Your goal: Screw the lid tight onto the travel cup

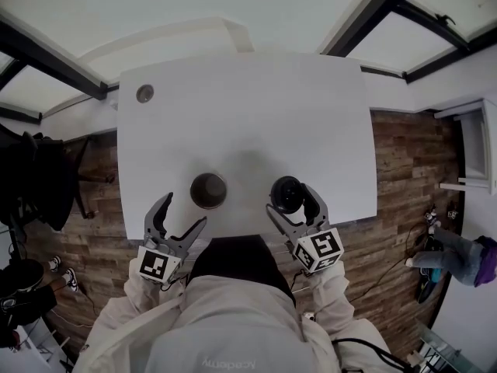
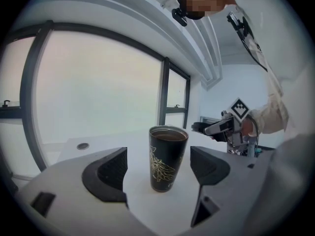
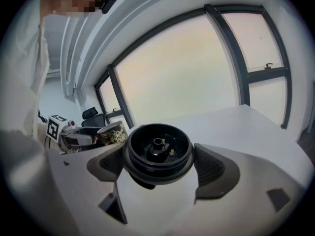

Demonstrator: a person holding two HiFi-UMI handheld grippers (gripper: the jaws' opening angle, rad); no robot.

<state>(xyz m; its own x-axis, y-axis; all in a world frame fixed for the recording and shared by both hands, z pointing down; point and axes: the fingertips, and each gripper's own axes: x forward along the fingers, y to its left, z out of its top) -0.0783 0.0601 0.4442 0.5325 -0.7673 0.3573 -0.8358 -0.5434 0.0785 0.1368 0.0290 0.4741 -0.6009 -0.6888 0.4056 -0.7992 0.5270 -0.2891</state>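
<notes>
Right tool [image 1: 289,202] has the black lid [image 3: 157,154] clamped between its jaws, held just right of the travel cup [image 1: 208,190]. The cup stands upright and uncapped on the white desk [image 1: 248,115]. Left tool [image 1: 185,213] gapes wide and empty, just short of the cup.

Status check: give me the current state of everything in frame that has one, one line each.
travel cup: upright on the table, no lid on, untouched
lid: off the cup, held in the right gripper
right gripper: shut on the lid
left gripper: open, empty, cup ahead of it
</notes>
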